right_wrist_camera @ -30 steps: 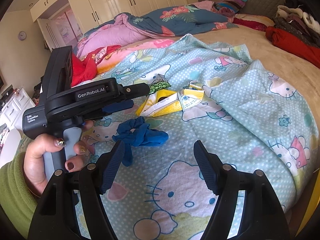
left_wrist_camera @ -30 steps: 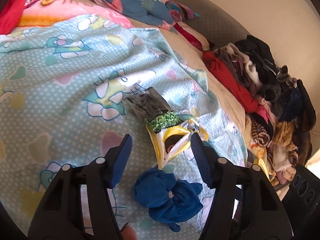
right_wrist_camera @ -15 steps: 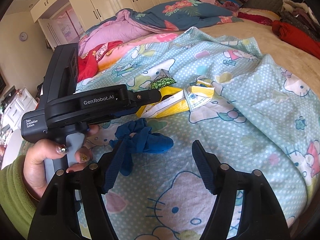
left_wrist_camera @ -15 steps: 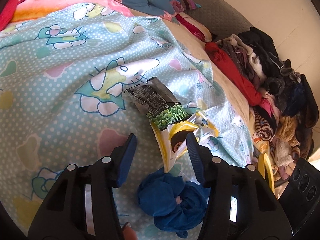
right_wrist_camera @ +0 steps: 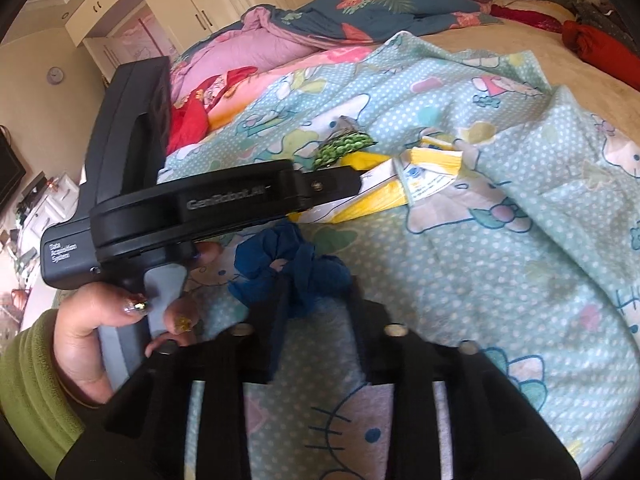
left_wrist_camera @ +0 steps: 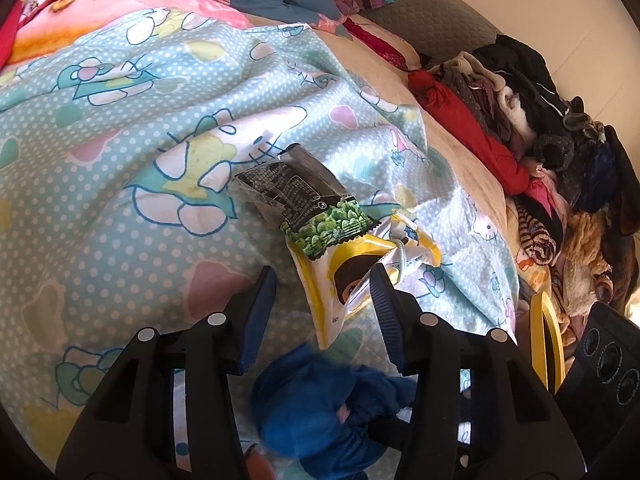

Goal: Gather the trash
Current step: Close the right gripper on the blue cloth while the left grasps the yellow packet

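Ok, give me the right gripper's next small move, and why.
Probably lift a little: the right gripper has just been closing, the blue wad sits between its jaws and looks pinched, yet rests on the blanket.

Bright, warm daylight across the quilt [left_wrist_camera: 120, 152], soft shadows in its folds. Strong fisheye bending and dark vignette at the corners. Motion blur on the right gripper [right_wrist_camera: 320, 320] and blue cloth [left_wrist_camera: 320, 400].

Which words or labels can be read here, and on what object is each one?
"GenRobot.AI": side of the left claw's body, slightly blurred.
"Data Acquisition System": rear block of that body, small.
Pea packet: dense back print, too small to read.
Yellow packet: print too blurred to read.
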{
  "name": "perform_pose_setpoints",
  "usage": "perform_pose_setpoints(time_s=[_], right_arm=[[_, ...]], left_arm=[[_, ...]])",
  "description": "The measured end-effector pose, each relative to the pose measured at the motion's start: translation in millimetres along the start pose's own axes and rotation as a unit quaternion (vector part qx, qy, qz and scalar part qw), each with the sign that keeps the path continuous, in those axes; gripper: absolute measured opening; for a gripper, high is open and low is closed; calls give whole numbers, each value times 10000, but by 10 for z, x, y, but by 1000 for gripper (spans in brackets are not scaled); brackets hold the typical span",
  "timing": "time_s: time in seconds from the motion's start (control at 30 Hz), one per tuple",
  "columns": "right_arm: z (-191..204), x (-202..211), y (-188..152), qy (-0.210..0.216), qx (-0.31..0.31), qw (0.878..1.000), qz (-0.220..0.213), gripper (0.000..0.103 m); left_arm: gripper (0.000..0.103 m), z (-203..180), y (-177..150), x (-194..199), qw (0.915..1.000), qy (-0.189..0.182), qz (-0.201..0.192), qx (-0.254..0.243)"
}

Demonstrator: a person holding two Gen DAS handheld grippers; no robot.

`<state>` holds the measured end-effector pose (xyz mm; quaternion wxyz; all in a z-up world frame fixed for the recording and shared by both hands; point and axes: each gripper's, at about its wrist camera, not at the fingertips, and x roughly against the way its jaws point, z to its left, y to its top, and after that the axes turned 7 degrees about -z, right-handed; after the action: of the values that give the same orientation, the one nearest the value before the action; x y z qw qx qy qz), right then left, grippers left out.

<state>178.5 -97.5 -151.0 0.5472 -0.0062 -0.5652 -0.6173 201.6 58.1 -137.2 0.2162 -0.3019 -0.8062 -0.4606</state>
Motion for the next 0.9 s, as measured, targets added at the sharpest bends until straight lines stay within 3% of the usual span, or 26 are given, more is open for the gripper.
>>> perform_pose_setpoints(time_s=[0.23, 0.9], right_arm=[[46, 2, -31, 20, 58, 9999, 128, 11], [15, 270, -56, 88, -113, 9999, -54, 7]], left_arm=[[26, -76, -19, -29, 10000, -13, 61, -56], [14, -264, -67, 89, 9992, -1, 27, -397]])
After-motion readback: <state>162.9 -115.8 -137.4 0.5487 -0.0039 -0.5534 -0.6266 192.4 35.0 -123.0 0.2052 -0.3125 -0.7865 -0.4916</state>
